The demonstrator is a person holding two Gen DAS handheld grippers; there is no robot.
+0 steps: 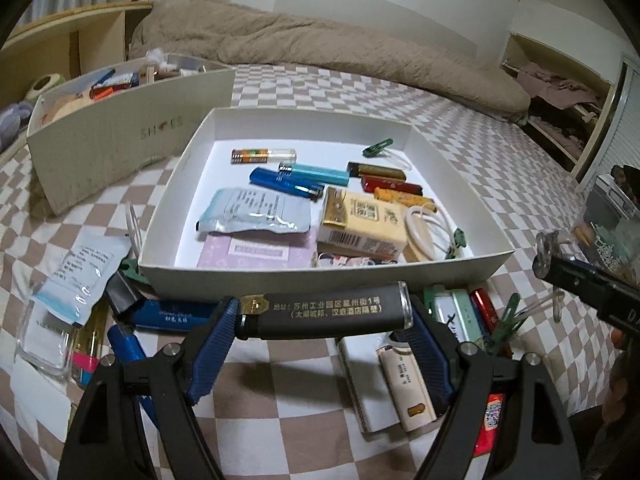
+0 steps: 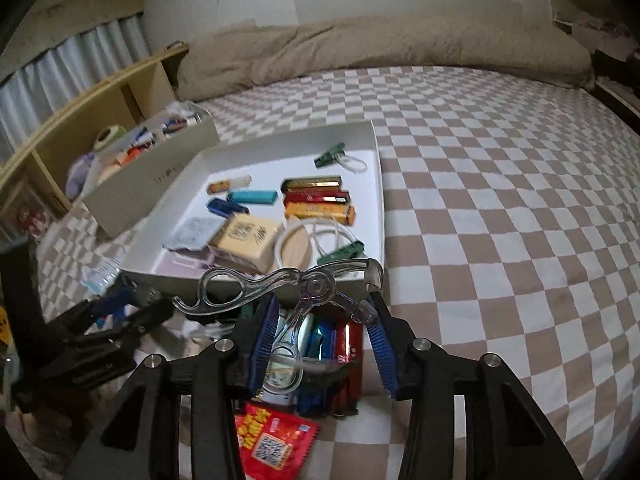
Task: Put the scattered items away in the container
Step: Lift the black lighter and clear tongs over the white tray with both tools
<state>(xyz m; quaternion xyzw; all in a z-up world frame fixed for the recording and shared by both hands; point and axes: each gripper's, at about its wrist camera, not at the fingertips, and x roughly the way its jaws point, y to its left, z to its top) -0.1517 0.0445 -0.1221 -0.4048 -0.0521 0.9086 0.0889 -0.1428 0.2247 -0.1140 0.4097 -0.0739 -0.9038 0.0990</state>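
A shallow white box [image 1: 320, 276] lies on the checkered bed and holds several lighters, a yellow tissue pack [image 1: 360, 220], a foil packet and green clips. My left gripper [image 1: 324, 320] hovers just in front of the box's near wall, shut on a dark grey lighter [image 1: 332, 312] held crosswise between its blue pads. My right gripper [image 2: 322, 312] is shut on a clear plastic clip [image 2: 256, 288], lifted above a pile of lighters [image 2: 324, 340] beside the box [image 2: 379, 184]. More lighters, packets and a green clip [image 1: 508, 320] lie scattered in front of the box.
A beige shoe box [image 1: 120, 148] full of odds and ends stands at the back left. A beige duvet [image 1: 320, 48] runs along the far side of the bed. A red packet [image 2: 276, 440] lies under my right gripper. Open checkered sheet [image 2: 500, 220] stretches to the right.
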